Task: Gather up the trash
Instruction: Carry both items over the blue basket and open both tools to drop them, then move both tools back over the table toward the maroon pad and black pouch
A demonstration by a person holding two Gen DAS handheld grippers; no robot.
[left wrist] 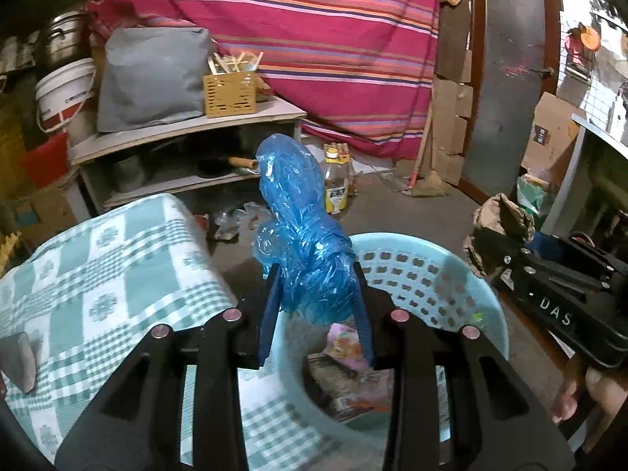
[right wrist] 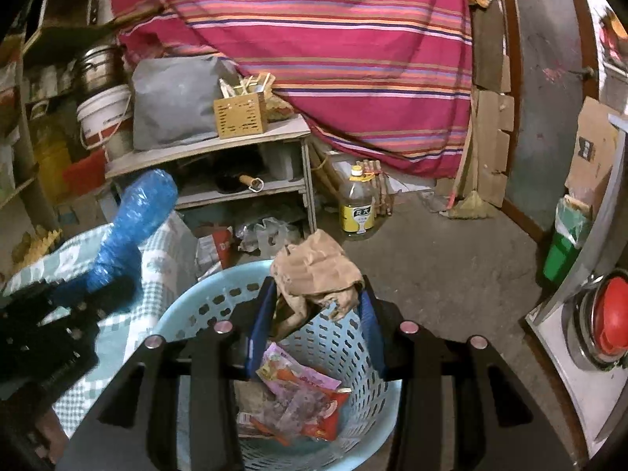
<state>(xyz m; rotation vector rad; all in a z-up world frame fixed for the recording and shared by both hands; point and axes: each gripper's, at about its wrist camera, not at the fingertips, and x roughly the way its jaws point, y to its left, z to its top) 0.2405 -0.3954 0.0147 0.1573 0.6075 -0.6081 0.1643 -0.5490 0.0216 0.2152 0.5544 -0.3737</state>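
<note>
Left wrist | left tool (left wrist: pixel 314 294) pinches blue bag (left wrist: pixel 298 212), light, limp | right tool (right wrist: pixel 314 306) clamps paper wad (right wrist: pixel 314 271), crushable | both over basket (right wrist: pixel 188 314)

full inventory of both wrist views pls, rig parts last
blue plastic bag: 1, blue, in left jaws above basket
brown paper wad: 1, tan, in right jaws above basket
basket: 1, pale blue, floor, wrappers inside
wrappers: several, pink/red
checked cloth: 1, green-white, left of basket
oil bottle: 1, yellow label, floor
shelf: 1, grey
striped cloth: 1, red
left gripper: shut
right gripper: shut
</note>
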